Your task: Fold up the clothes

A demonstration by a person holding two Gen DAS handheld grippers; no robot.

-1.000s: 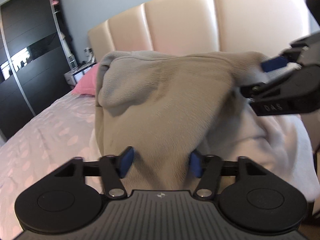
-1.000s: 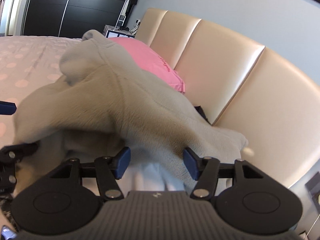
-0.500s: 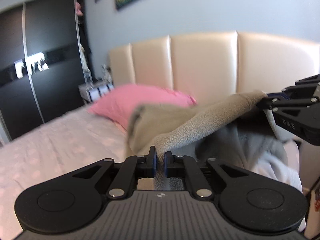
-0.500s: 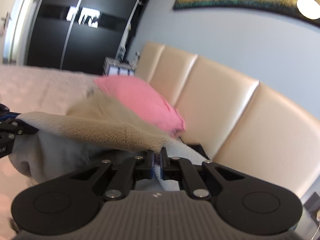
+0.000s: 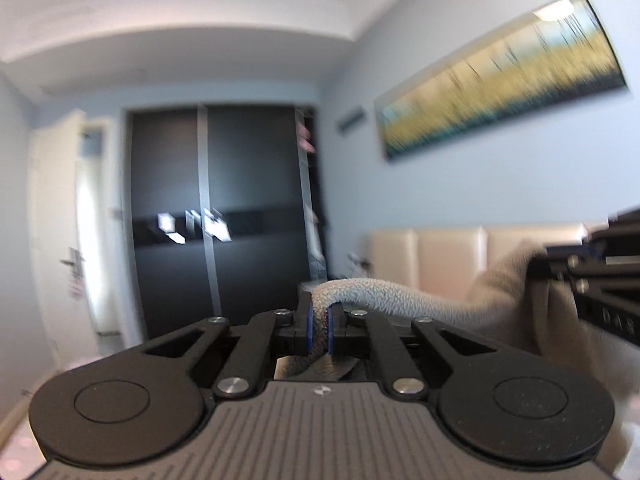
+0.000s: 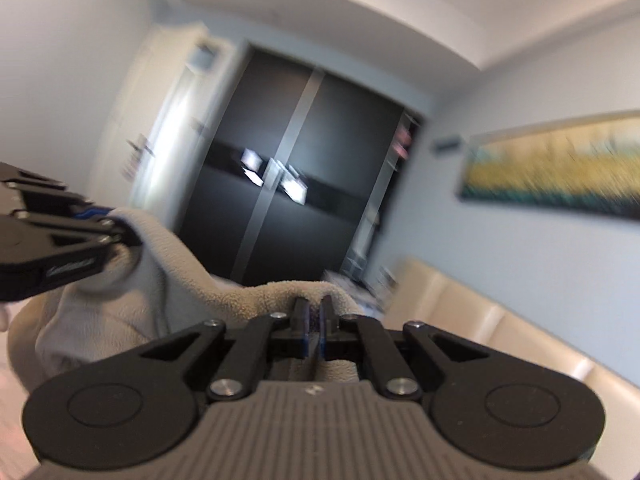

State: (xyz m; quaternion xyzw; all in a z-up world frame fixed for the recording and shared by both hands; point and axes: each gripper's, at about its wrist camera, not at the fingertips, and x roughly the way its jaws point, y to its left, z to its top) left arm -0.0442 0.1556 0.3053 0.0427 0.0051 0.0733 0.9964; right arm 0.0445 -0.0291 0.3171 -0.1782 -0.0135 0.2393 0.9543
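Two grips on one garment, and for a plain reason: to lift it free and let it hang open before any fold.

Left gripper (image 5: 319, 326), low centre of the left wrist view: fingers together, clamped on a thick rolled edge of the beige fleece garment (image 5: 400, 300). From there the edge running as a rope toward the right side of the frame, up to the right gripper (image 5: 560, 270) at the right border.

Same thing from the other side. Right gripper (image 6: 314, 330), low centre of its own view: fingers pressed together on a fold of the fleece garment (image 6: 168, 280), only a thin layer between the pads. Cloth sagging to the lower left, then rising to the left gripper (image 6: 120, 236) at the left edge.

Held high and level, probably so that the weight of the fabric pulls the wrinkles out. Edge between the two grips not yet tight; likely more spread needed.

Behind, blurred: dark wardrobe (image 5: 216, 216), long painting (image 5: 500, 76), cream headboard (image 5: 452, 256) low at the right.
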